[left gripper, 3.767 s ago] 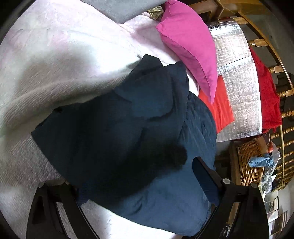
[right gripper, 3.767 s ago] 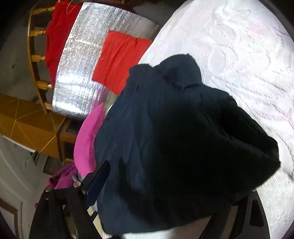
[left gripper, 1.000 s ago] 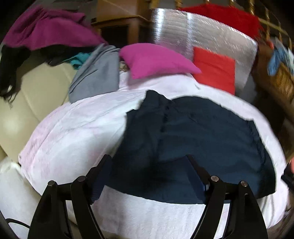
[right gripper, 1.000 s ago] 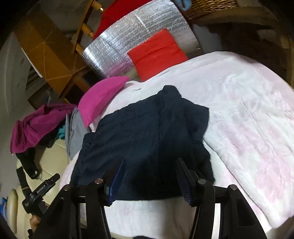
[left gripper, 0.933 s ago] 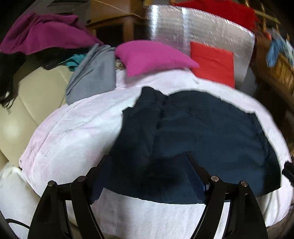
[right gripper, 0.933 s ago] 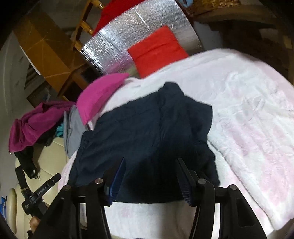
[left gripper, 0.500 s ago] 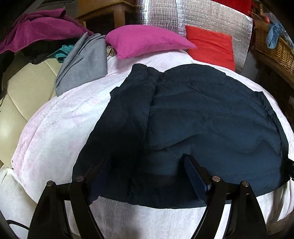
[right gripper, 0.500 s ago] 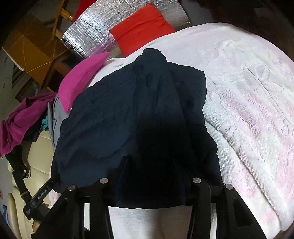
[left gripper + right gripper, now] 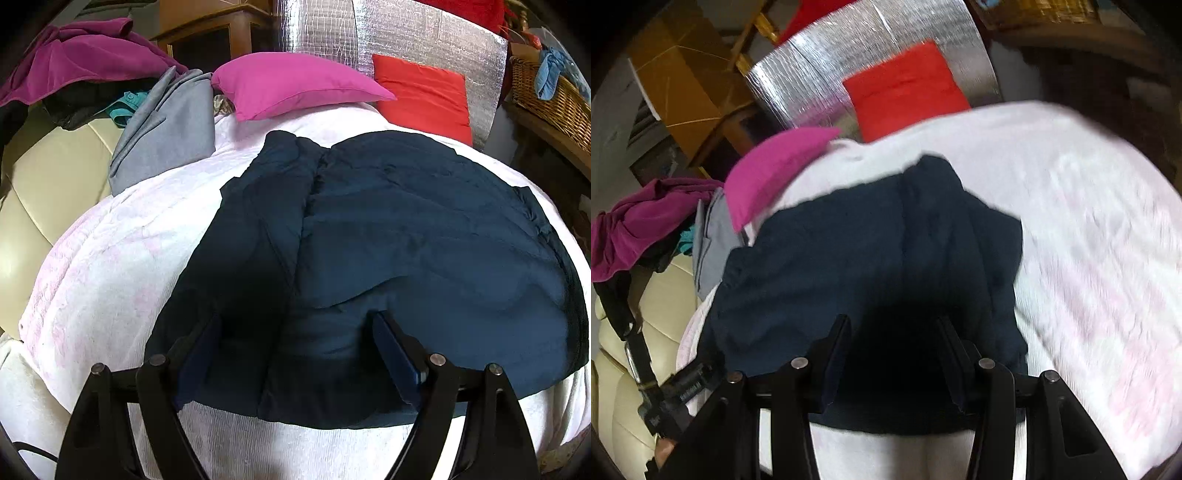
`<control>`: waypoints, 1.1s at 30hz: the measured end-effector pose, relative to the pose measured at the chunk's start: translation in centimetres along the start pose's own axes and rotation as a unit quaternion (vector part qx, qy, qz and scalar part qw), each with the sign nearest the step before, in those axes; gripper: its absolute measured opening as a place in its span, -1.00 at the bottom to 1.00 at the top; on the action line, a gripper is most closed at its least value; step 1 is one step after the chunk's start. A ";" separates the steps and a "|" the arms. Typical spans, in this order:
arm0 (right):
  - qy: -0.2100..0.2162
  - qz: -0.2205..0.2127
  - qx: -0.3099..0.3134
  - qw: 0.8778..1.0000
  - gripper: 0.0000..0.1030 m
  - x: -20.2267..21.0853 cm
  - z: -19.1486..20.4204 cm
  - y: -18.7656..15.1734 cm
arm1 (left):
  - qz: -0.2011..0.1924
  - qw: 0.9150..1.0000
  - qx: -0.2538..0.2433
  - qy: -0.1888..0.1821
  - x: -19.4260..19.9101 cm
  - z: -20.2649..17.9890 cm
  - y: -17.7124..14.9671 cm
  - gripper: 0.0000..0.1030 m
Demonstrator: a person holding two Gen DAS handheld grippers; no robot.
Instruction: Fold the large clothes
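Observation:
A dark navy padded jacket [image 9: 406, 229] lies folded flat on a white-and-pink blanket [image 9: 110, 266], its left part doubled over the body. My left gripper [image 9: 297, 317] hovers over the jacket's near hem, jaws wide apart and gripping nothing. In the blurred right wrist view the same jacket [image 9: 849, 258] fills the middle of the blanket [image 9: 1089, 240]. My right gripper [image 9: 892, 321] stands over its near edge, jaws narrower but still apart. The fabric below them is in deep shadow, and the pads do not seem to press on it.
At the back lie a pink pillow [image 9: 291, 83], a red cushion [image 9: 421, 96] against a silver foil mat [image 9: 406, 33], and a grey garment [image 9: 166, 136]. A magenta garment [image 9: 81, 55] lies on the cream sofa [image 9: 48, 177]. A wicker basket [image 9: 546, 96] stands right.
Earlier both grippers had the jacket bunched up close; it now lies flat. Over the last second the left gripper sank toward the near hem. The right jaws narrowed and that view shifted.

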State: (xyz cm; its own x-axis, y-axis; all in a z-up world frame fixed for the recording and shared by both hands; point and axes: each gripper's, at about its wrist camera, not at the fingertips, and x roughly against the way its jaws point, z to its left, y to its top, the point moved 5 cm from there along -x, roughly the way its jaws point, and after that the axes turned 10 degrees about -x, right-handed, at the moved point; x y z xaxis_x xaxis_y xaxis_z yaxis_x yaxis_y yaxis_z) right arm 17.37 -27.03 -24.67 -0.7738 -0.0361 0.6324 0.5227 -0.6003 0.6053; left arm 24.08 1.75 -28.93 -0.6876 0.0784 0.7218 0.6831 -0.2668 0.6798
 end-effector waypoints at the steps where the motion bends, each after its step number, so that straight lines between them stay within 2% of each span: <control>1: -0.005 0.000 -0.001 1.000 -0.02 -0.4 0.0 0.4 | 0.000 1.000 0.000 0.000 0.0 0.0 0.0 0.65; 4: -0.020 0.013 -0.013 1.000 -0.02 -2.6 -0.5 1.3 | -0.001 1.000 0.000 -0.001 -0.1 0.0 0.0 0.66; 6: -0.037 0.037 -0.029 0.998 -0.02 -4.9 -1.5 1.3 | -0.001 1.000 0.000 0.000 -0.1 0.0 0.0 0.66; 8: -0.037 0.051 -0.040 0.997 -0.01 -6.6 -2.1 0.8 | -0.002 1.000 -0.001 0.001 -0.2 0.0 0.0 0.67; 10: -0.040 0.047 -0.035 0.997 -0.01 -7.1 -2.1 0.7 | -0.003 1.000 -0.003 0.003 -0.2 0.0 0.0 0.68; 14: -0.043 0.046 -0.028 0.998 -0.02 -6.4 -1.4 1.1 | -0.001 1.000 -0.002 0.004 -0.3 0.0 0.0 0.68; 17: -0.022 0.030 -0.027 0.999 -0.02 -4.7 -0.6 1.3 | -0.002 1.000 -0.001 0.004 -0.3 0.0 0.0 0.69; 21: -0.006 0.016 0.000 1.000 -0.02 -2.7 1.2 0.0 | -0.002 1.000 -0.001 0.005 -0.3 0.0 0.0 0.69; 23: -0.005 0.029 0.012 0.999 0.01 -3.1 1.6 -1.2 | -0.002 1.000 -0.001 0.007 -0.4 0.0 0.0 0.70; 25: -0.024 0.053 0.022 0.998 0.08 -4.7 1.3 -2.8 | -0.001 1.000 -0.003 0.014 -0.5 0.0 -0.1 0.77; 28: -0.042 0.050 0.047 0.997 0.10 -5.7 1.5 -3.5 | 0.001 1.000 -0.003 0.020 -0.6 0.0 -0.2 0.81; 31: -0.035 0.058 0.038 0.997 0.10 -4.6 2.0 -3.0 | 0.012 1.000 -0.006 0.021 -0.2 0.1 0.0 0.81; 33: -0.021 0.044 0.041 0.998 0.11 -2.3 2.6 -2.6 | 0.006 1.000 -0.008 0.029 0.9 0.2 0.4 0.81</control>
State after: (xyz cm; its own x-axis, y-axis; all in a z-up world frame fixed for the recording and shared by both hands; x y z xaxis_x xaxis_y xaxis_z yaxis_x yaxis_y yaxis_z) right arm 18.73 -23.31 -26.44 -0.7084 -0.0516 0.7039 0.6176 -0.5280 0.5828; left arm 23.76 1.86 -27.93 -0.6922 0.0197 0.7214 0.6883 -0.2823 0.6682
